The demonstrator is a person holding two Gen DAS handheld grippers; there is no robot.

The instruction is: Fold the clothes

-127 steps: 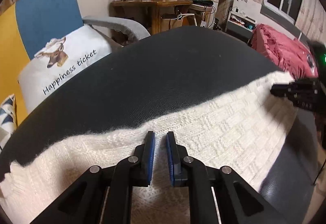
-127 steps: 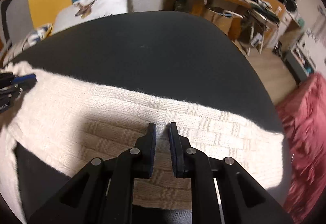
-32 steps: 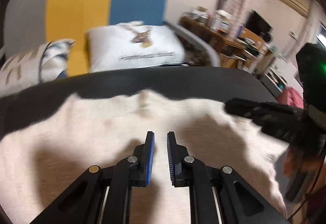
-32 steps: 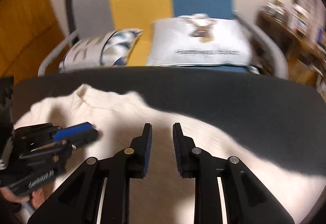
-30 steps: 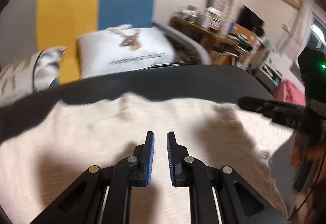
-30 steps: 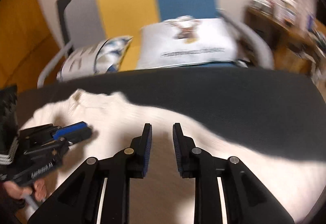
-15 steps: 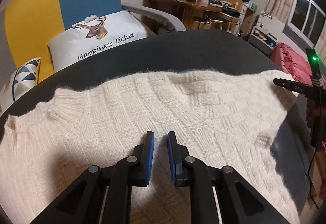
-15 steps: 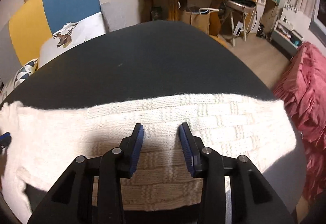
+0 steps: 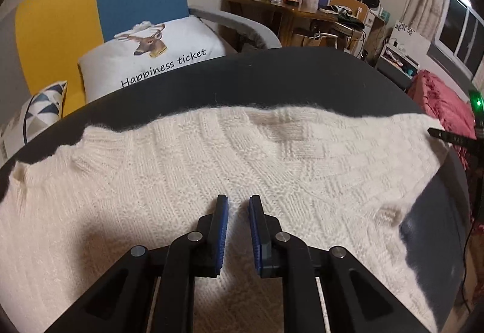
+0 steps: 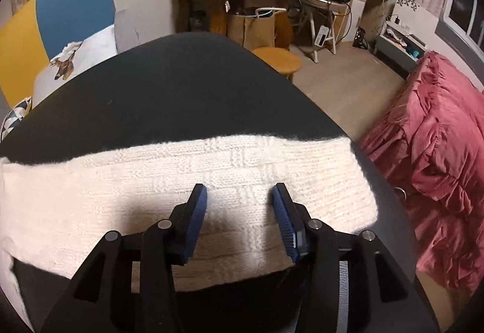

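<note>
From the left wrist, the left tool hangs low over a cream knit sweater that lies spread flat across the dark counter. Its two blue-padded fingers stand a narrow gap apart with nothing between them; whether the tips touch the wool is hard to say from this angle. The sweater's ribbed collar sits toward the left of the view, and the far edge of the knit runs roughly parallel to the counter's far rim. At the right edge the tip of the right tool shows just beside the sweater's right end. Behind the counter are a white deer-print cushion and a yellow and blue chair back.

From the right wrist, the right tool has its fingers spread wide over the sweater, gripping nothing. Here the knit shows as a folded band crossing the counter from left to right, its right end close to the counter's edge. A pink ruffled bedspread lies beyond that edge, and a small round wooden stool stands past the far rim.
</note>
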